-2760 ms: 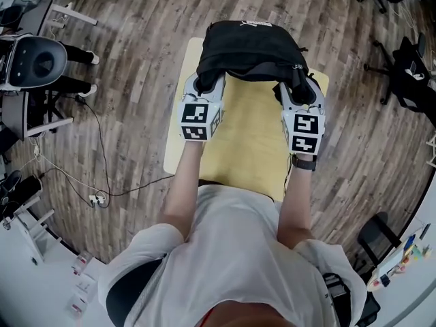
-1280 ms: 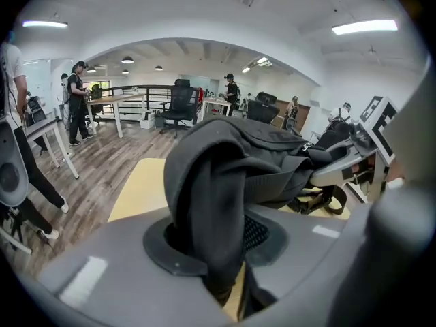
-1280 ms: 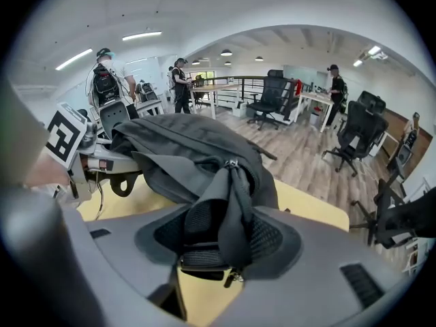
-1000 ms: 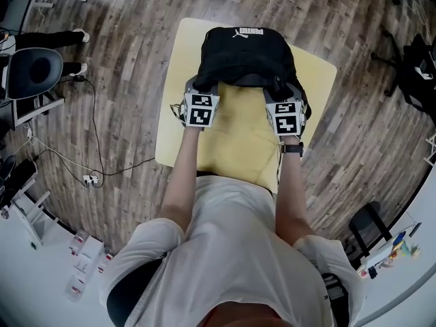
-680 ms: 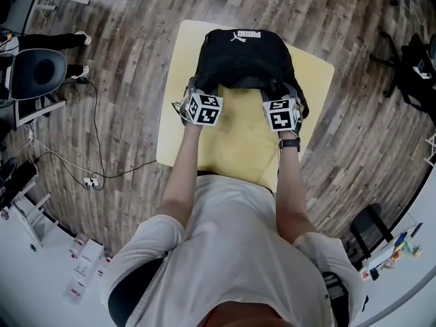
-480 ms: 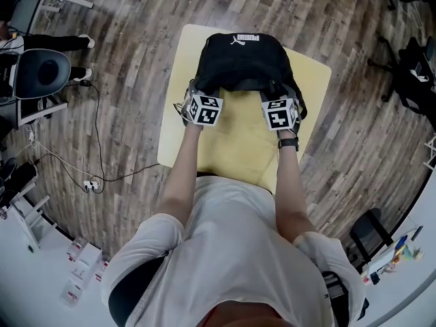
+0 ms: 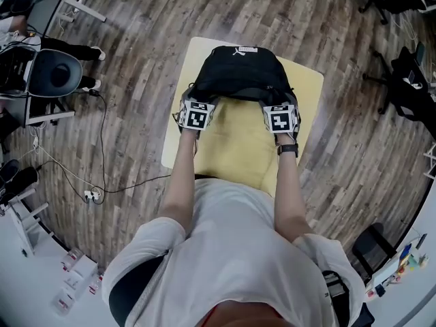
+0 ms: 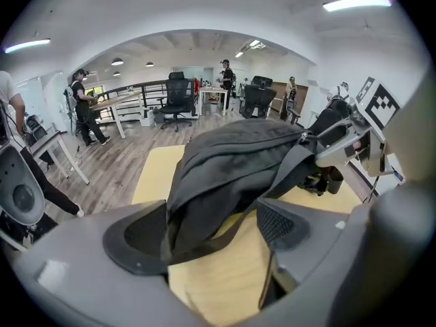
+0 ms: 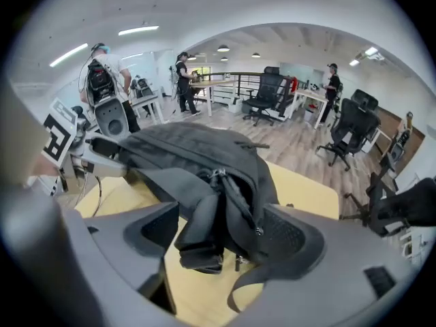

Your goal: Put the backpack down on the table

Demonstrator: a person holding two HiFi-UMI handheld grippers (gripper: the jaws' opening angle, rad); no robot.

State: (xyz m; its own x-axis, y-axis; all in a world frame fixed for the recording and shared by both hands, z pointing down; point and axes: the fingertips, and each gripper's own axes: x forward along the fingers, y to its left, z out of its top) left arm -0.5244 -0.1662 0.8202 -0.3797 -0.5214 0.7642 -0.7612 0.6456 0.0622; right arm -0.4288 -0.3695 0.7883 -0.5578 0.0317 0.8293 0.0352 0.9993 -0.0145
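A black backpack [image 7: 238,73] lies on the yellow table [image 7: 238,145], its logo end far from me. My left gripper [image 7: 193,98] sits at its near left corner and my right gripper [image 7: 282,102] at its near right corner. In the left gripper view the jaws [image 8: 211,231] are opening; a fold of backpack [image 8: 231,162] and a strap lie loosely between them, resting against the left pad [image 8: 139,236]. In the right gripper view the jaws [image 9: 225,236] are opening too, around a hanging strap and zipper edge of the backpack [image 9: 197,152], and no pad presses on it.
Wood floor surrounds the small table. An office chair [image 7: 58,73] stands at the left with a cable [image 7: 102,176] trailing over the floor. Black chairs [image 7: 409,73] stand at the right. Desks, chairs and several people [image 9: 184,80] fill the room beyond.
The backpack has come down from the air onto the table top. Both grippers stay at its near corners and have drawn back slightly from it.
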